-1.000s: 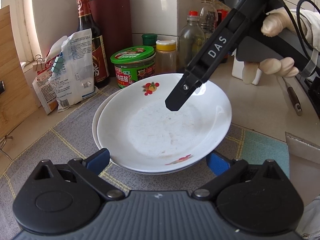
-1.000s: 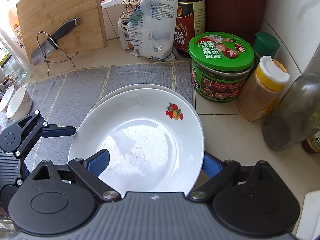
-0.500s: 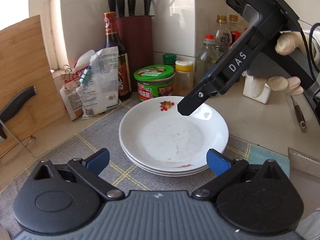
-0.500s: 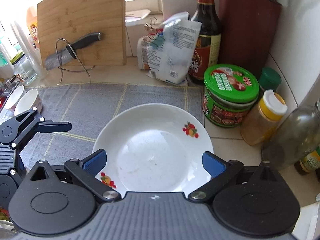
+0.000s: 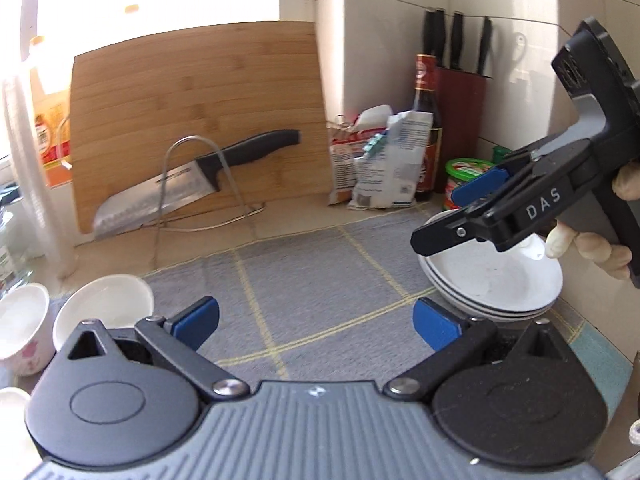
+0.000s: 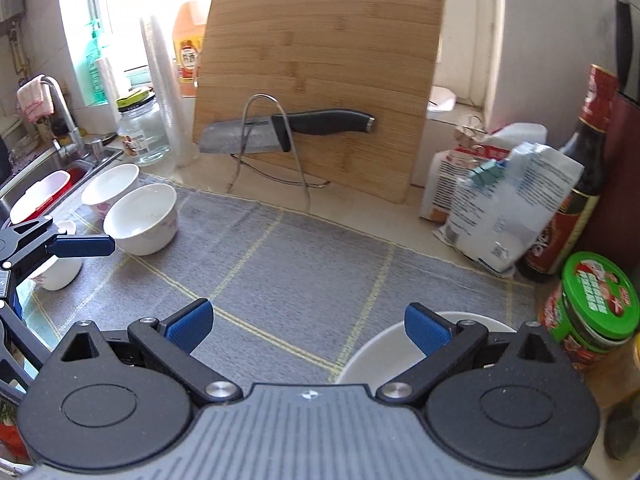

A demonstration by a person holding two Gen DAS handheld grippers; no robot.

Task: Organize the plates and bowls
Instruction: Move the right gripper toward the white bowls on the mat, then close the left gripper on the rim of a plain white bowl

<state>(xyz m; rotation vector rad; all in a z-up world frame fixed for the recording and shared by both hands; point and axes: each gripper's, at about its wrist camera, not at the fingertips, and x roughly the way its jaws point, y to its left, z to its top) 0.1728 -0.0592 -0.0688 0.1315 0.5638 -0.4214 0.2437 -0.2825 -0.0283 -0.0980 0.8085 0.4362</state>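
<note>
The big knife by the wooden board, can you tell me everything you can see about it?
The knife has a wide, shiny grey metal blade and a smooth black handle with a small silver cap at its end. It lies sideways, slotted through a bent wire stand that holds it off the counter. Its handle points toward the sauce bottle side. Right behind it, the wooden cutting board leans upright. No tongs are touching it.

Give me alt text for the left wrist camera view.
The open left tool hovers over a grey mat, empty. To its right the right tool, also open, hangs above a stack of white plates; white bowls sit at left, a cutting board and knife behind.
</note>
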